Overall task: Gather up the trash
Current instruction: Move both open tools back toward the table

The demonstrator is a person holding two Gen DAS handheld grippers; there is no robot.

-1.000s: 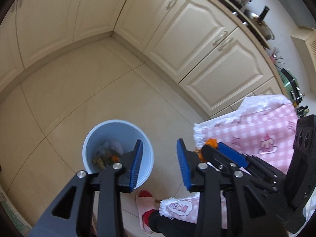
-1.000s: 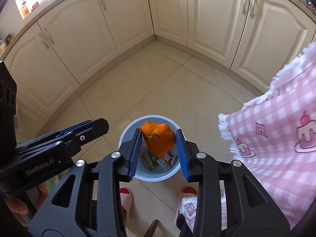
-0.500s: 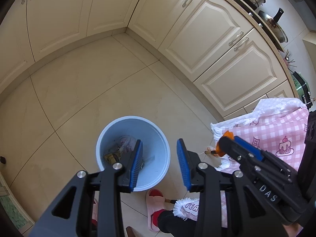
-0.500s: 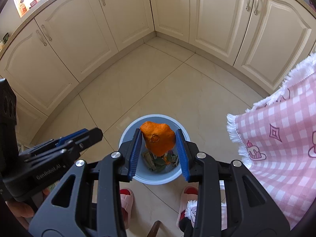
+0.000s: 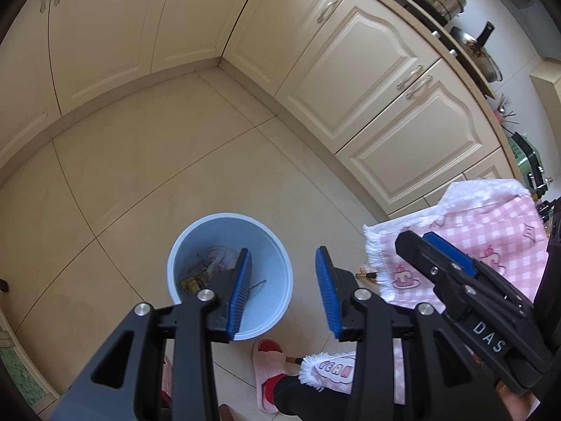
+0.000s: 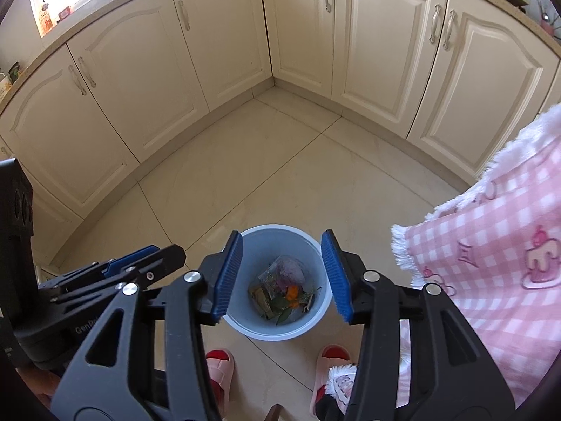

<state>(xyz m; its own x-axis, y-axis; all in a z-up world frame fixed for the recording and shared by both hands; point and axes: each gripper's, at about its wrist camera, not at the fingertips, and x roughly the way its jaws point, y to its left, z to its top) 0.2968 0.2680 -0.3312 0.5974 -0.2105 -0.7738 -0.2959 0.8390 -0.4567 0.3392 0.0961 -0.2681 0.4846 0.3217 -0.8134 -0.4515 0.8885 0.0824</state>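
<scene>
The right hand-held gripper (image 6: 282,273) has just been opening; its ribbed blue pads stand apart with nothing between them, above the round pale-blue plastic bin (image 6: 317,312) on the tiled floor; the orange peel (image 6: 292,292) lies inside among leaves and wrappers; the left hand-held gripper (image 5: 282,293) is half open and empty, near the bin's right rim.

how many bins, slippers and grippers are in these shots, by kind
blue bin: 1
pink slippers: 2
grippers, left and right, both open and empty: 2
total: 5
</scene>
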